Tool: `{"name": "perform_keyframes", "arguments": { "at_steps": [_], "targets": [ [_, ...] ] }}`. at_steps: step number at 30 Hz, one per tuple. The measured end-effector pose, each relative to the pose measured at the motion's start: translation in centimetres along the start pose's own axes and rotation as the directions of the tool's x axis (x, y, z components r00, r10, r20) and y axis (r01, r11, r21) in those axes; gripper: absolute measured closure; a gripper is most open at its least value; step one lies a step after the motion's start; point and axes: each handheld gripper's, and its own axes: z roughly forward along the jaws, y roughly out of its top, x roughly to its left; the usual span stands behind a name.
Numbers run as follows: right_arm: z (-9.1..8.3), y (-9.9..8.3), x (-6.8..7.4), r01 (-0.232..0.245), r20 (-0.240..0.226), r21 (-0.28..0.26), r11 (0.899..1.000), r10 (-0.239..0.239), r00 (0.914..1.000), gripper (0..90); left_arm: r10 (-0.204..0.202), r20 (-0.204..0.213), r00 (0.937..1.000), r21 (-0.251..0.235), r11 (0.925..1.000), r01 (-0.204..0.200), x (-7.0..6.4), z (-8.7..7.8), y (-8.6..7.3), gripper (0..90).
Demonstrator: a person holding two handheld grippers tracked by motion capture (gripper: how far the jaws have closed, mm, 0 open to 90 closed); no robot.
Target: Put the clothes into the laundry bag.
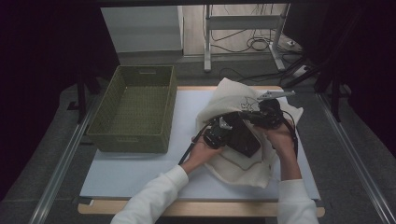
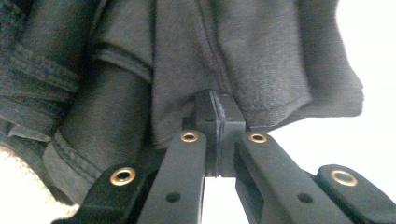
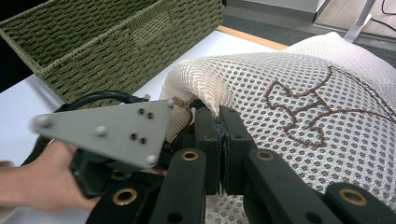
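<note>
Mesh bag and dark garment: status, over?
Left gripper shut on dark garment. Right gripper shut on cream mesh bag edge. Garment partly at bag's mouth. Green woven basket stands apart, nothing blocking.

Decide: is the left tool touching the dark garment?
Touching. In the left gripper view, the left tool has its jaws shut on a fold of the dark garment.

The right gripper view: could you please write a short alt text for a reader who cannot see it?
The right gripper has its jaws shut on the rim of a cream mesh bag with a brown stitched pattern. At the left, a hand holds the left gripper with its grey plate, close beside. Behind them, a green woven basket stands on the white table.
</note>
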Motion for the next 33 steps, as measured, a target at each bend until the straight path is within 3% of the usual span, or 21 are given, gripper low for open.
{"name": "perform_keyframes", "arguments": {
  "at_steps": [5,10,11,12,13,14,15,16,17,18,21,26,33],
  "targets": [
    [0.1,0.0,0.0,0.003,0.002,0.003,1.000,-0.003,1.0000,87.7,0.020,0.065,0.9976,-0.039,0.9991,-0.018,-1.7,-0.7,0.3,90.0],
    [0.0,0.0,0.0,0.003,0.003,0.003,1.000,-0.003,1.0000,87.7,0.052,0.105,0.9931,-0.056,0.9974,-0.046,-3.2,-0.7,0.6,90.0],
    [0.0,0.0,0.0,0.003,0.004,0.002,1.000,-0.003,1.0000,87.7,0.057,0.137,0.9889,-0.069,0.9965,-0.048,-3.6,-0.7,0.6,90.0],
    [0.0,0.0,0.0,0.003,0.004,0.002,1.000,-0.003,1.0000,87.7,0.057,0.137,0.9889,-0.069,0.9965,-0.048,-3.6,-0.7,0.6,90.0],
    [0.0,-0.1,-0.1,-0.001,0.002,0.003,1.000,0.001,1.0000,87.6,0.051,0.187,0.9810,-0.084,0.9958,-0.036,-4.1,-0.7,0.7,90.0],
    [0.0,-0.1,-0.1,-0.001,0.002,0.003,1.000,0.001,1.0000,87.6,0.051,0.187,0.9810,-0.084,0.9958,-0.036,-4.1,-0.7,0.7,90.0],
    [0.1,-0.1,-0.1,-0.001,0.005,0.004,1.000,0.001,1.0000,87.6,0.085,0.168,0.9820,-0.074,0.9946,-0.074,-4.7,-0.4,0.7,90.0],
    [0.1,-0.1,-0.1,-0.001,0.005,0.004,1.000,0.001,1.0000,87.6,0.085,0.168,0.9820,-0.074,0.9946,-0.074,-4.7,-0.4,0.7,90.0],
    [0.1,-0.1,-0.1,0.000,0.005,0.004,1.000,0.000,1.0000,87.6,0.111,0.146,0.9831,-0.049,0.9933,-0.105,-5.0,0.3,0.7,90.0],
    [0.1,-0.1,-0.1,0.002,0.005,0.004,1.000,-0.002,1.0000,87.6,0.103,0.142,0.9845,-0.041,0.9944,-0.098,-5.1,0.8,0.7,90.0],
    [0.1,-0.1,0.0,0.004,0.006,0.005,1.000,-0.004,1.0000,87.6,0.138,0.076,0.9876,0.008,0.9903,-0.139,-4.7,2.2,0.7,90.0],
    [0.1,-0.1,0.0,0.005,0.005,0.005,1.000,-0.005,1.0000,87.5,0.109,0.050,0.9928,0.015,0.9938,-0.110,-3.8,3.4,0.7,90.0],
    [0.0,0.0,0.0,0.004,0.009,0.001,1.000,-0.004,0.9999,87.6,0.125,-0.002,0.9921,0.017,0.9920,-0.125,-3.6,3.9,1.1,90.0]
  ]
}}
